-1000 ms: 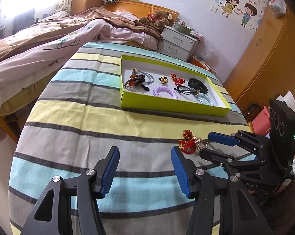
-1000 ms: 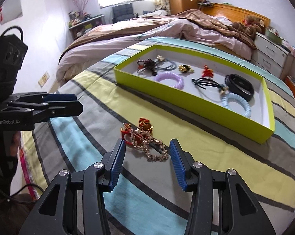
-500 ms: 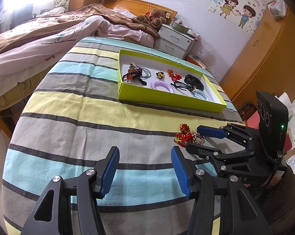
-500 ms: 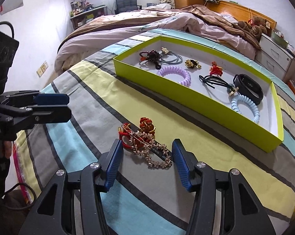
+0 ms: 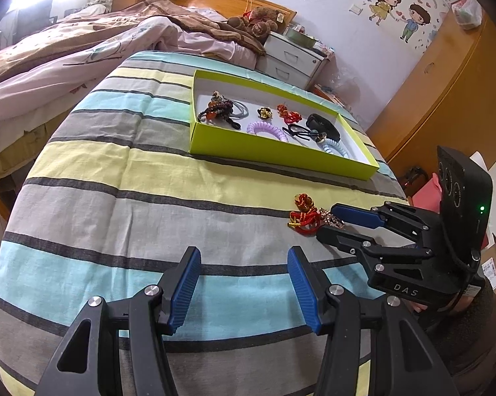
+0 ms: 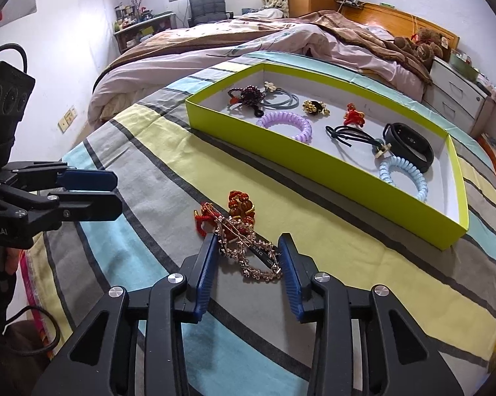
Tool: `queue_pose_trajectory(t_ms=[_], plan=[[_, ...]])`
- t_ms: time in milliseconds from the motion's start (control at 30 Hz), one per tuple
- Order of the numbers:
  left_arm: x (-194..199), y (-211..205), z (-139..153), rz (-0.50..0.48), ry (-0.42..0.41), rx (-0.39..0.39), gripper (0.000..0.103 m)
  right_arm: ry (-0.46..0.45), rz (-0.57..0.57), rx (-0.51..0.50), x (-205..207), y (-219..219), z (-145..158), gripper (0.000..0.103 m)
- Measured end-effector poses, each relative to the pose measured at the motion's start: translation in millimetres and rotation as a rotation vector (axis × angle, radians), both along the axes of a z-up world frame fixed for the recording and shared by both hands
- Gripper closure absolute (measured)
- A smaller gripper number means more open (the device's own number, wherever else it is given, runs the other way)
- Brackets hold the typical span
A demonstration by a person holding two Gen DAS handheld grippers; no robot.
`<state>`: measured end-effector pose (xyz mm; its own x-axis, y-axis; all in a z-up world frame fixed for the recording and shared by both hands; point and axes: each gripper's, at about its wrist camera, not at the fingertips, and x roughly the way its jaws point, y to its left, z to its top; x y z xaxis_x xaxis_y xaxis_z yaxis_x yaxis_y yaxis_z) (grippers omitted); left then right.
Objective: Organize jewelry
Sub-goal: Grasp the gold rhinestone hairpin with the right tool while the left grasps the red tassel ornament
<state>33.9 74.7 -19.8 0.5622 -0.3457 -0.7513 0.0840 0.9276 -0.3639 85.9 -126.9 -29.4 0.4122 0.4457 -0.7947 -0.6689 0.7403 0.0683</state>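
A gold rhinestone hair clip (image 6: 258, 272) lies on the striped bedspread, tangled with a red knotted ornament (image 6: 239, 206). My right gripper (image 6: 247, 241) straddles the clip; its jaws are closing with the clip between the blue pads, which stand close beside it without clearly pressing. In the left wrist view that right gripper (image 5: 328, 221) reaches the red ornament (image 5: 304, 214) from the right. My left gripper (image 5: 244, 254) hovers open over bare bedspread, nothing between its fingers. The lime-green box (image 6: 314, 165) farther back holds several hair ties and clips.
In the box lie a purple spiral tie (image 6: 286, 122), a blue spiral tie (image 6: 403, 171) and a black band (image 6: 409, 142). A rumpled quilt (image 5: 83, 52) covers the far bed. White bedside drawers (image 5: 291, 62) and a wooden wardrobe (image 5: 446, 99) stand beyond.
The right gripper's jaws have narrowed around the rhinestone clip. The left wrist view has shifted slightly; its gripper stays open. The jewelry has not moved.
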Motion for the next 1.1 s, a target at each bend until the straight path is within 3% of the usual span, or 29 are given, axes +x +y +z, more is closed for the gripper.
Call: queue_pose_trajectory(t_ms=[533,667,1000,1100], plan=[[7,-15,-1,-0.030,0.013,0.019,0.049,-0.040,-0.081,0.086,-10,-22,15,0.068],[12,-22,-1,-0.051,0.014,0.018,0.049,-0.010,-0.121,0.117,-10,-31,14,0.068],[35,-57,1,-0.136,-0.003,0.093,0.049,-0.015,-0.197,0.161,-19,-56,21,0.068],[40,-68,2,-0.138,-0.014,0.153,0.049,-0.009,-0.223,0.176,-20,-64,21,0.068]])
